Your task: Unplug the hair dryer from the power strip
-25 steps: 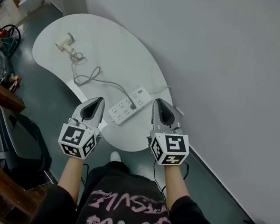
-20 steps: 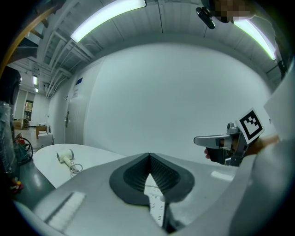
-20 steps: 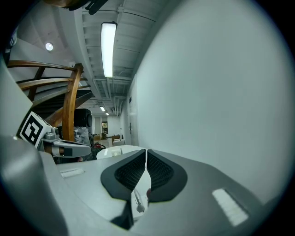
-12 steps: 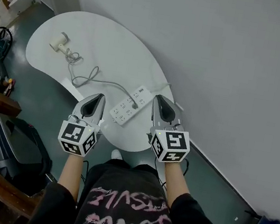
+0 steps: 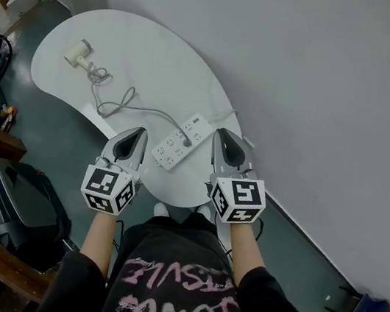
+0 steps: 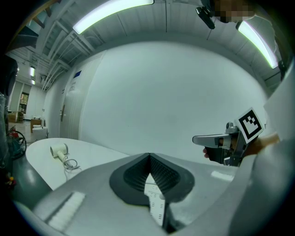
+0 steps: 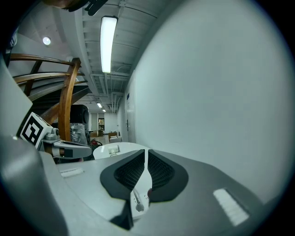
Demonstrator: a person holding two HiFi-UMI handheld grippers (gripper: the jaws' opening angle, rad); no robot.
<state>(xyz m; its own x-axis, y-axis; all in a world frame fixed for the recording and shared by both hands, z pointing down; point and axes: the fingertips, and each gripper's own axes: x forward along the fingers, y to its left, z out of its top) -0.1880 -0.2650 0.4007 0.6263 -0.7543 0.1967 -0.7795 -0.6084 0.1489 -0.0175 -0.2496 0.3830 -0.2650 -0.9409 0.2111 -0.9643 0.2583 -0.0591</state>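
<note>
Here we hold the left claw (image 5: 139, 135) closed and the right claw (image 5: 222, 135) just easing apart, empty, flanking the power strip (image 5: 181, 142) mid-frame on the white table (image 5: 161, 48), the hair dryer (image 5: 77, 53) upper left, its cord (image 5: 126, 102) trailing to the strip.

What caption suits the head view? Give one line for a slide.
Left hand-held gripper and right hand-held gripper, its empty jaws just opening, flank the power strip with the hair dryer plugged in.

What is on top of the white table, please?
A hair dryer at the far end, its cord running to a power strip nearer. The tabletop's near edge is partly covered in the head view.
</note>
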